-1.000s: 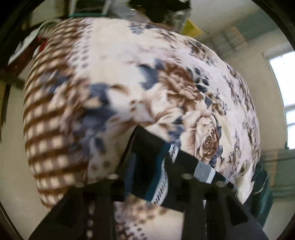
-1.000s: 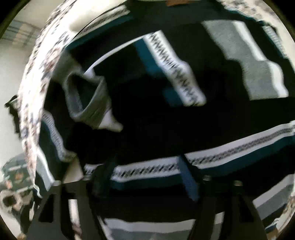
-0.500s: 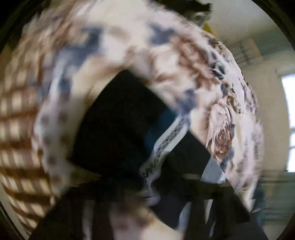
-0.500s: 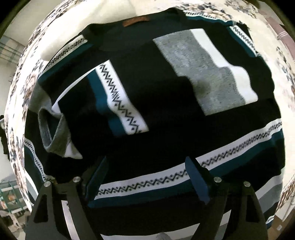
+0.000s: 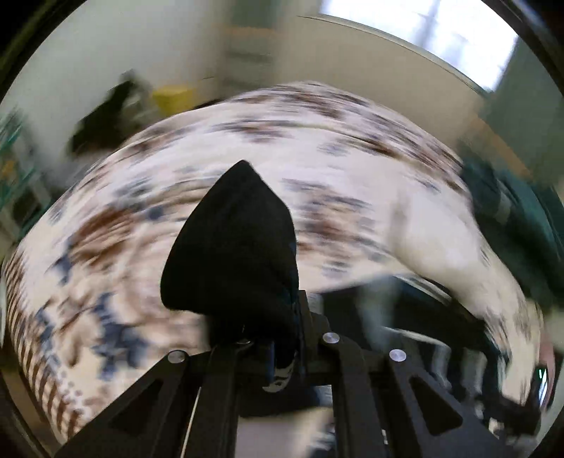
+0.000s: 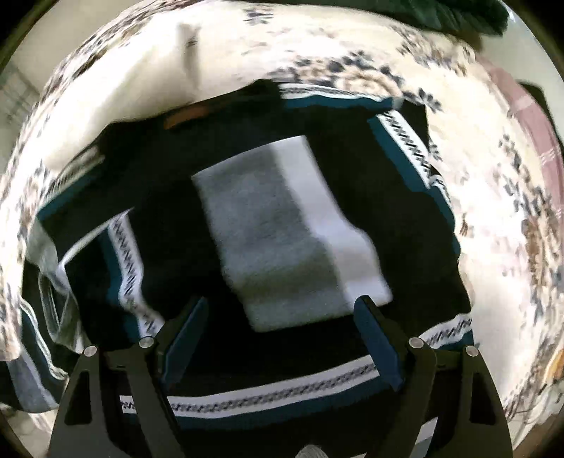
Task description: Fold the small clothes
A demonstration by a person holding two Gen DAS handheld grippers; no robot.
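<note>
A black fold of the sweater (image 5: 232,246) is pinched in the clenched left gripper (image 5: 278,352) and lifted above the floral bedspread (image 5: 352,183). The right gripper (image 6: 282,338) is held released, fingers (image 6: 187,334) spread over the sweater body, which is spread flat on the bedspread.

The left tool (image 5: 278,338) is clamped on a black fold of the sweater (image 5: 232,246), which rises from between the fingers as a pointed peak toward twelve o'clock. A bit of white patterned trim shows at the pinch, low in the centre. Behind the peak spreads a floral cloth (image 5: 352,183), cream with brown and blue blotches, heavily blurred; whether it covers a bed or a tabletop cannot be told. At four o'clock more dark fabric lies on the cloth, smeared. At ten o'clock sit a yellow box (image 5: 172,97) and a dark shape. A bright window (image 5: 440,31) fills one o'clock, and dark green fabric (image 5: 521,225) lies at three o'clock.
</note>
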